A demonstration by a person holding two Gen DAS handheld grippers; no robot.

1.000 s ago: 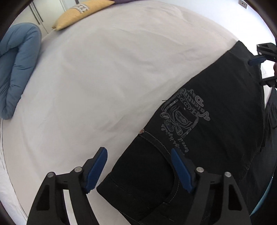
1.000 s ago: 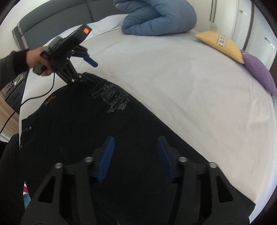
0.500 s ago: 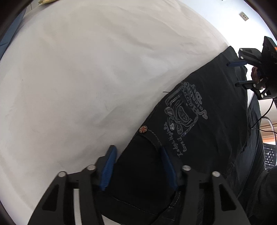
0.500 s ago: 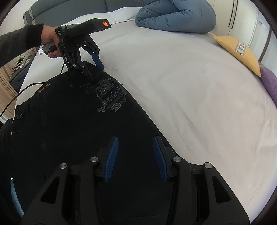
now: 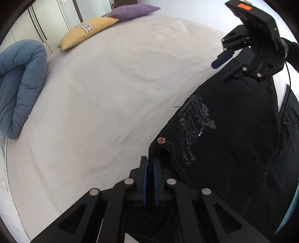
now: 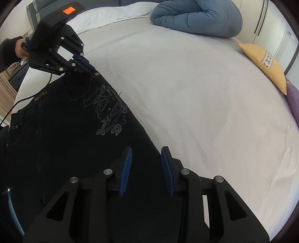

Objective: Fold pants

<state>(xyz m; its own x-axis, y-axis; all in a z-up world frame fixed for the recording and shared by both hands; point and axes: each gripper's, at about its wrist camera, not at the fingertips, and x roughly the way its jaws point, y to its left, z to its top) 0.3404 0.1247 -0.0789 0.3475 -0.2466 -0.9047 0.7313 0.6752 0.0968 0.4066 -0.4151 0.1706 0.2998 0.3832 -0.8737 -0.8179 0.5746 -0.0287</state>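
Black pants (image 5: 233,142) with a grey "Happy Valentine's Day" print lie along the near side of a white bed; they also show in the right wrist view (image 6: 61,130). My left gripper (image 5: 150,164) is shut on the waistband edge beside a copper button (image 5: 161,140), and it lifts that corner in the right wrist view (image 6: 87,68). My right gripper (image 6: 146,155) is open over the pant leg's edge, its blue pads (image 6: 126,166) apart. It appears in the left wrist view (image 5: 229,67) above the far end of the pants.
The white bed sheet (image 5: 112,97) stretches beyond the pants. A rolled blue duvet (image 6: 198,17) lies at the head of the bed. A yellow pillow (image 6: 265,61) and a purple pillow (image 5: 130,11) sit at the far side. Wardrobe doors stand behind.
My left gripper closed on the waistband edge and raised it. My right gripper stayed open and moved along the leg toward the pants' edge.
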